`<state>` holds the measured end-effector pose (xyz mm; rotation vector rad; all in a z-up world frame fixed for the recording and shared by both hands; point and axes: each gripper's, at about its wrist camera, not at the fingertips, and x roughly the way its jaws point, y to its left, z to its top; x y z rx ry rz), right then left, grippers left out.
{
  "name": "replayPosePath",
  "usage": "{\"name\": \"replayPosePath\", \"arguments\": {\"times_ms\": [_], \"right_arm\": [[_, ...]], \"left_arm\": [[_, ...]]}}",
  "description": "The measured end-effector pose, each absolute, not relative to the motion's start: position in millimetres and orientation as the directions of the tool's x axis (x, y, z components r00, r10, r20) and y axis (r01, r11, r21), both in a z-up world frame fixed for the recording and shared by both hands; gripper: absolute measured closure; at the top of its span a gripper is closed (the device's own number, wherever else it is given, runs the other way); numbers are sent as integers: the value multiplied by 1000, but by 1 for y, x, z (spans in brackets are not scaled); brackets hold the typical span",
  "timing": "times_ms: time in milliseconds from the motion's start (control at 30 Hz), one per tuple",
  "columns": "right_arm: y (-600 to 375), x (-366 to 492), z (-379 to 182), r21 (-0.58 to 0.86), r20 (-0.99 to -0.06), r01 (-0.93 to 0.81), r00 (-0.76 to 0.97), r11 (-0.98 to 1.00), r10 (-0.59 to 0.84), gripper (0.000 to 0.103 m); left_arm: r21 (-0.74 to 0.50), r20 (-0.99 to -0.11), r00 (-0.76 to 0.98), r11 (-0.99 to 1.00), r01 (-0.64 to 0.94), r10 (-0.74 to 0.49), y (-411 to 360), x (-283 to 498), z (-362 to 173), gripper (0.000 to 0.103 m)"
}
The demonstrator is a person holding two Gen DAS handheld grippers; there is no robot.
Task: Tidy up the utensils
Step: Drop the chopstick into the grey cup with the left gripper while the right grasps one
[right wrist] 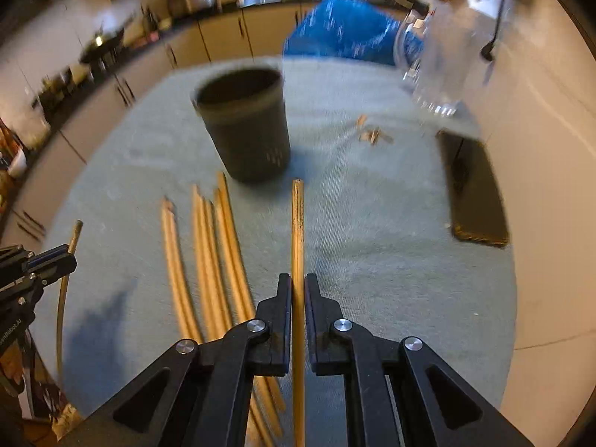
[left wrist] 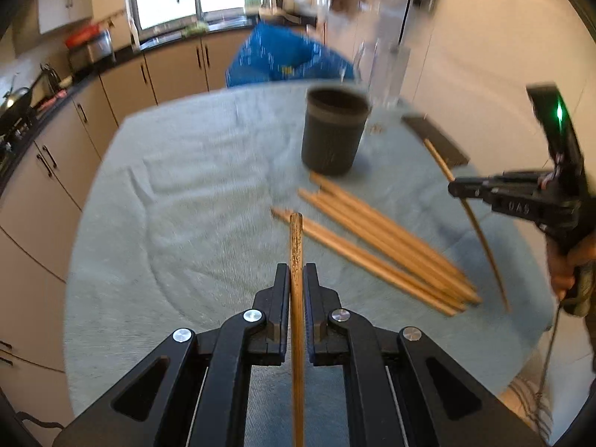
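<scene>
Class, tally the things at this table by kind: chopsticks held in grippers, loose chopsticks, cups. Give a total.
held chopsticks: 2, one in the left gripper, one in the right gripper
loose chopsticks: about 5, blurred
dark cup: 1
total: about 8

Left tool (left wrist: 297,279) grips a chopstick (left wrist: 296,246) above the table (left wrist: 178,193).

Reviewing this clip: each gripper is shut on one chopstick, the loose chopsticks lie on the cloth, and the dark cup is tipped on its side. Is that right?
One detail is wrong: the dark cup stands upright, mouth up, as the right wrist view shows. The rest holds: the left gripper and the right gripper each clamp one chopstick, and the loose chopsticks lie on the cloth.
</scene>
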<state>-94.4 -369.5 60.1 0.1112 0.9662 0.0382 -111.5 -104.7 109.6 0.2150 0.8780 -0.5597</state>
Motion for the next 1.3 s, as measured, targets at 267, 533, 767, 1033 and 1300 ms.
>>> {"name": "replayPosePath", "arguments": {"times_ms": [267,533,767,1033,1300], "right_arm": [[-375,-139,99,185,-680,5,722,983,124,96],[-378,-147,114,242,-576,6,806,970,138,96],[-394,-121,149,305,-471,15,871,952,138,96],[-401,-49,192,413,-343,-5,925,911,160,96],[-410,21,195,404,-261,100,965,909,10,96]], "left_arm": [[-83,-663,602,843,532,-445,-100,-141,151,96],[-118,-541,679,844,523,-497,-100,-151,189,96],[-191,-464,705,838,511,-536,-108,-121,233,96],[-238,-400,760,859,454,-512,-155,-37,271,96],[-321,-355,788,857,403,-503,-194,47,270,96]]}}
